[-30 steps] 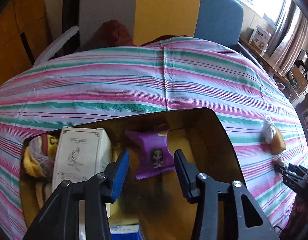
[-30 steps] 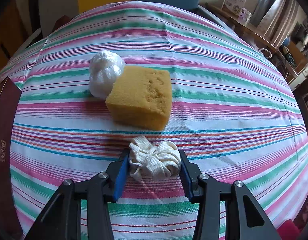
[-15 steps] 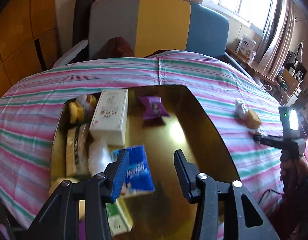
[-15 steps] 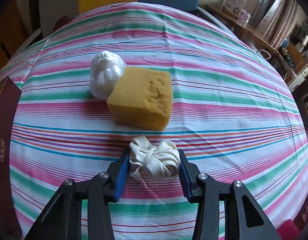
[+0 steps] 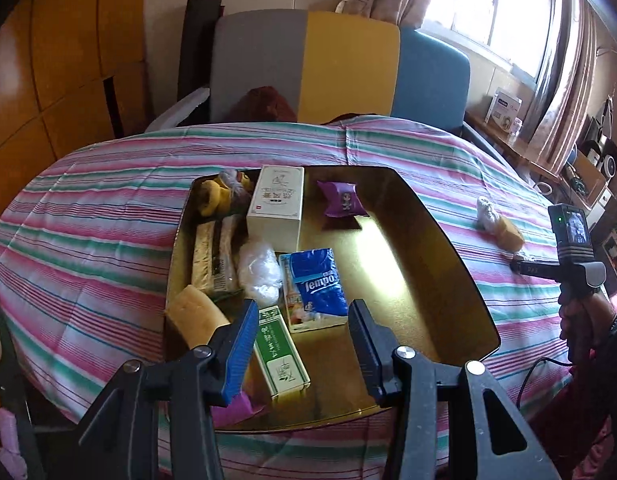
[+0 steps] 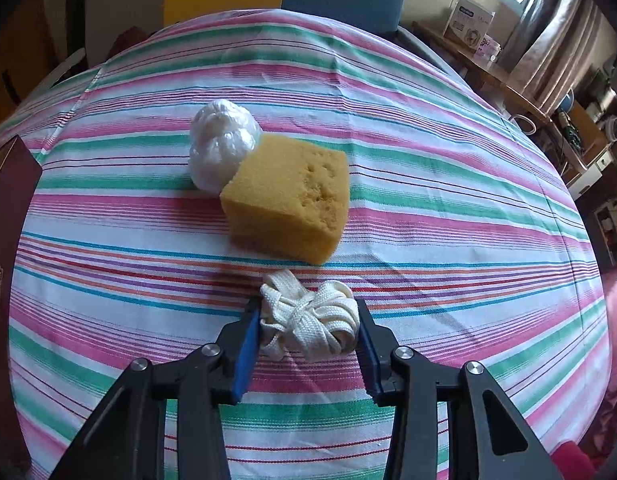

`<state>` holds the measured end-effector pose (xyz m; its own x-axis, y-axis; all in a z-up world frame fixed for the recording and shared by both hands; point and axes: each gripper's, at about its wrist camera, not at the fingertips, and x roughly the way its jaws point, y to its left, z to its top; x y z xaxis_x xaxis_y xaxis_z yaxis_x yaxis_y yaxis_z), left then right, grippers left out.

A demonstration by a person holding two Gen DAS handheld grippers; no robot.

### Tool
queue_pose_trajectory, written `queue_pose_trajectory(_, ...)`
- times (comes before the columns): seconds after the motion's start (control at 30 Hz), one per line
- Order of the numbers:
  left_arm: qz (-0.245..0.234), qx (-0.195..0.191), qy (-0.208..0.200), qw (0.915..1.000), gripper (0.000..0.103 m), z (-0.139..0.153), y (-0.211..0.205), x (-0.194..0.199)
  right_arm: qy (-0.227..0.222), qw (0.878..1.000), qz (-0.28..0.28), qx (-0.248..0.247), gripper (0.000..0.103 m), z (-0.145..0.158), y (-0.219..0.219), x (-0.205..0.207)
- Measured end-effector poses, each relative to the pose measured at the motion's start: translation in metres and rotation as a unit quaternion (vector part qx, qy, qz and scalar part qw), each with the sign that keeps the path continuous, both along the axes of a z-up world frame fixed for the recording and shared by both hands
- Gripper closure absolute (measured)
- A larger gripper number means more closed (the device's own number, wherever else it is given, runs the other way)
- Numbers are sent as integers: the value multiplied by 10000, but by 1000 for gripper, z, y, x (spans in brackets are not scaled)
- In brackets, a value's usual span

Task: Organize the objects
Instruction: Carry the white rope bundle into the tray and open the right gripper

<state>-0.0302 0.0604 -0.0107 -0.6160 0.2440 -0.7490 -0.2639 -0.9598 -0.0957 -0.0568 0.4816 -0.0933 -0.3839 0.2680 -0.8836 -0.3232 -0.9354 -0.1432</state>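
striped cloth (image 6: pixel 428 168) covers tabletop | grey-yellow-blue sofa (image 5: pixel 340 68) behind | curtained window (image 5: pixel 492 4) right | wooden panels (image 5: pixel 60 60) left

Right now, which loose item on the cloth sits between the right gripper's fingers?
The white lace bundle, inside the right gripper. The sponge and plastic ball lie beyond.

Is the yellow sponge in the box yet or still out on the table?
Out. The yellow sponge sits on the striped tablecloth, touching a white bag ball.

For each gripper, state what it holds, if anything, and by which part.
The right gripper grips the white cord bundle across its two sides, on the tablecloth. The left gripper is open, holding nothing.
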Motion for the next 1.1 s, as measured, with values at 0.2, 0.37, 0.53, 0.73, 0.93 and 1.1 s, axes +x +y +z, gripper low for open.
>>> queue_pose_trajectory(0.2,30,91,21,10000,56,2,-9,2,-95,9999,-54,-121,60,3,-2,3)
queue_pose_trajectory(0.37,25,162,21,9999,56,2,-12,4,-144,9992,-78,-358,61,7,-9,11)
queue_pose_trajectory(0.53,34,198,15,9998,56,2,-13,4,44,9983,27,-575,61,21,-26,20)
queue_pose_trajectory(0.73,67,254,-32,9996,56,-2,-17,1,603,9932,574,-808,61,60,-68,16)
queue_pose_trajectory(0.93,309,344,-35,9989,56,-2,-34,-2,1054,9766,1524,-1095,60,96,-143,-6)
queue_pose_trajectory(1.1,488,383,-80,9980,56,-4,-48,-6,1008,9616,2147,-1380,60,96,-207,-28)
